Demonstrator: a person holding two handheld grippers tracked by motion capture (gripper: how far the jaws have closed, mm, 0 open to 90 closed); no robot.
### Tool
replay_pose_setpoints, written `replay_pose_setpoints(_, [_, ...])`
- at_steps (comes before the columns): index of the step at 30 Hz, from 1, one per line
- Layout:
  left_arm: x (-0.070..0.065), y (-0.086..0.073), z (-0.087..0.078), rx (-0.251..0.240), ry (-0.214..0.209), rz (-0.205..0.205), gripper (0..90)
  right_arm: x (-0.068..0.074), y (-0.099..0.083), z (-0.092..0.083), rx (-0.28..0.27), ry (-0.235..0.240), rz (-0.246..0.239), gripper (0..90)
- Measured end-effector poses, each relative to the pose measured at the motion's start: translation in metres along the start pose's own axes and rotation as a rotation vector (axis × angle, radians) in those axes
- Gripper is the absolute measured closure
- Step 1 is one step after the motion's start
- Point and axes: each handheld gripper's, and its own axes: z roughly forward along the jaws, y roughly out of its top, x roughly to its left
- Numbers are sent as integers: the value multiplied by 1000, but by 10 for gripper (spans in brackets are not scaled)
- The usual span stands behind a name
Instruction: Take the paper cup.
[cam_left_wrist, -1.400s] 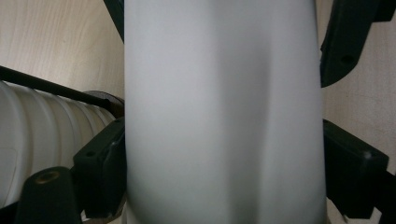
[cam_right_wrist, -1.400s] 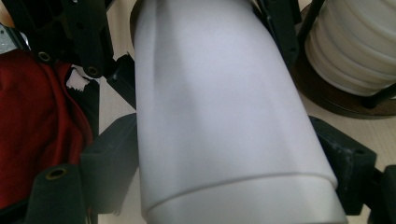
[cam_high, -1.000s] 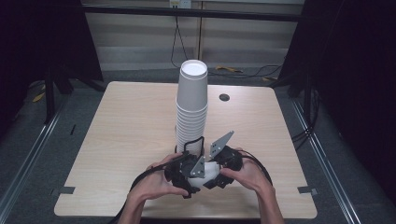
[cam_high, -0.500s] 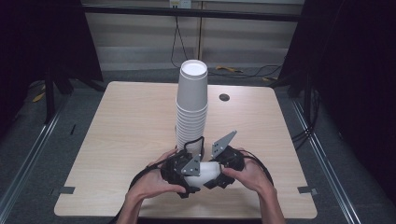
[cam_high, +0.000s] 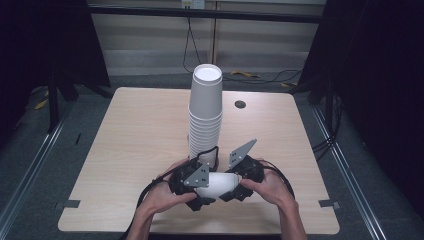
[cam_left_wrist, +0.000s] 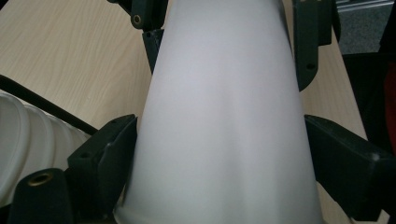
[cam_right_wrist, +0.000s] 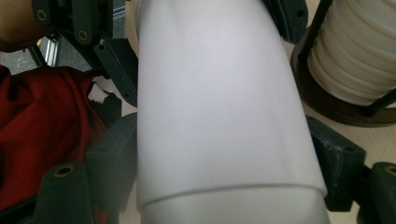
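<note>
A: Where is the white cup (cam_high: 216, 182)?
B: Lying level above the table's (cam_high: 125, 150) near edge, before the stack (cam_high: 205, 117); left gripper (cam_high: 200, 181) and right gripper (cam_high: 239, 179) each clamp one end, apparently pulling nested cups apart.

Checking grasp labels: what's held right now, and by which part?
A single white paper cup, lying sideways between both grippers. The left gripper clamps the side wall near its wide rim end; the right gripper clamps the wall toward the other end.

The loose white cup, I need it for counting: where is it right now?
In the high view, the loose white cup lies sideways between the left gripper and right gripper, near the table's front edge, just before the cup stack.
</note>
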Motion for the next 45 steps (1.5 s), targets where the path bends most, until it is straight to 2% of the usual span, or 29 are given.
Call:
replay_pose_setpoints(5, [2,-1,-5,-42,0,-8,137,0,0,-1,-12,-3,-4,224])
replay_pose_setpoints(8, [2,-2,-8,-93,10,-28,154,-1,-1,-2,-7,-12,3,224])
replay_pose_setpoints(11, [3,-2,-15,-152,45,-40,156,-2,-3,-1,-2,-18,6,224])
replay_pose_setpoints(17, [3,-5,-26,-212,81,-62,156,-5,-10,-6,-25,-41,32,221])
replay_pose_setpoints(18, [3,-6,-27,-224,88,-69,156,-5,-12,-8,-42,-60,42,221])
replay_pose_setpoints(21, [3,-10,-28,-253,126,-121,155,-6,-19,-12,-65,-74,68,220])
replay_pose_setpoints(23, [4,-12,-30,-267,140,-143,155,-5,-22,-14,-74,-90,78,220])
replay_pose_setpoints(25, [3,-14,-30,-270,147,-160,155,-4,-23,-16,-86,-110,61,218])
replay_pose_setpoints(28, [-1,-14,-32,-266,145,-170,155,0,-25,-18,-112,-121,64,218])
replay_pose_setpoints(31, [-5,-16,-35,-290,147,-166,155,1,-28,-19,-148,-130,71,217])
replay_pose_setpoints(33, [-7,-19,-36,-305,156,-178,156,1,-31,-19,-175,-117,72,217])
replay_pose_setpoints(37, [-9,-24,-36,-332,145,-214,155,2,-37,-18,-226,-111,92,217])
replay_pose_setpoints(41, [-13,-26,-34,-332,175,-230,158,2,-38,-15,-241,-98,89,217])
replay_pose_setpoints(45, [-15,-29,-33,-342,179,-243,158,4,-38,-13,-267,-108,81,218])
